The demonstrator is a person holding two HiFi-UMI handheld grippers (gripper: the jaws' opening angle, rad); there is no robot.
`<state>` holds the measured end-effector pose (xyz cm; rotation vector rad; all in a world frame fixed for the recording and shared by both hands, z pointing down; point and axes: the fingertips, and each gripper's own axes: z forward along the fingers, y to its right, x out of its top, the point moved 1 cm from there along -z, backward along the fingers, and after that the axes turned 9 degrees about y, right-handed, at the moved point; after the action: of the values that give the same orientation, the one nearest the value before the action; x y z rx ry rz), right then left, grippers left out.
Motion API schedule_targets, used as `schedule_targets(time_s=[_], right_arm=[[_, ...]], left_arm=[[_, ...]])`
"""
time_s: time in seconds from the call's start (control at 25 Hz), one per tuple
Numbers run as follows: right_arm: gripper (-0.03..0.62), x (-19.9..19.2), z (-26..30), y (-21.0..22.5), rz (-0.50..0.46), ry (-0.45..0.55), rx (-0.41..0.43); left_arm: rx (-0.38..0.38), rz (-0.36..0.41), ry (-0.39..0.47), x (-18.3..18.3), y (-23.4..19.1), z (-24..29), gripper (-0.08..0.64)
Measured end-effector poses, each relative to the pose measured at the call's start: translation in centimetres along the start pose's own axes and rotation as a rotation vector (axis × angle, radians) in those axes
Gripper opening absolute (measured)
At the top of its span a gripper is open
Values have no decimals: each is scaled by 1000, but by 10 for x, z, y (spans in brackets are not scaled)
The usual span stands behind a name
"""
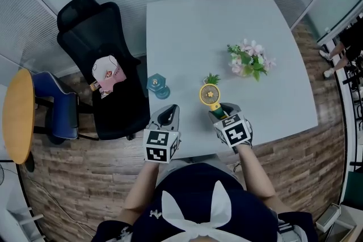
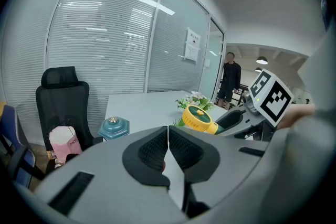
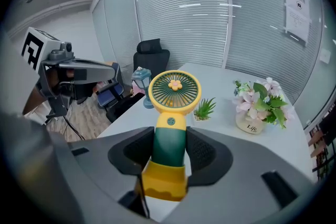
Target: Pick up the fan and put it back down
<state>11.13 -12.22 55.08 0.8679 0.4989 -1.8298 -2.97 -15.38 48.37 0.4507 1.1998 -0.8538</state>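
Yellow-and-green plastic fan was upright near the front edge of the bench in the head view. Left gripper view: left gripper pressed together, empty. Right gripper view: right gripper pinched the green handle, the proper hold. The fan was judged light and rigid, its grille fragile.

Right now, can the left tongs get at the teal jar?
Probably yes. The jar stands on bare table just ahead of the left tongs, nothing between them. Their jaws are shut, so they'd need to open first.
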Motion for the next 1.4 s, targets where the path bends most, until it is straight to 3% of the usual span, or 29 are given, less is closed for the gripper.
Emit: schedule_targets(time_s=[0.92,1.4], right_arm=[[192,-31,93,20,12,-172,58],[192,-48,120,24,-45,-193,85]], left_arm=[[-64,-11,-111,-19,-20,73,25],[-80,-17,-153,-33,-21,89,25]])
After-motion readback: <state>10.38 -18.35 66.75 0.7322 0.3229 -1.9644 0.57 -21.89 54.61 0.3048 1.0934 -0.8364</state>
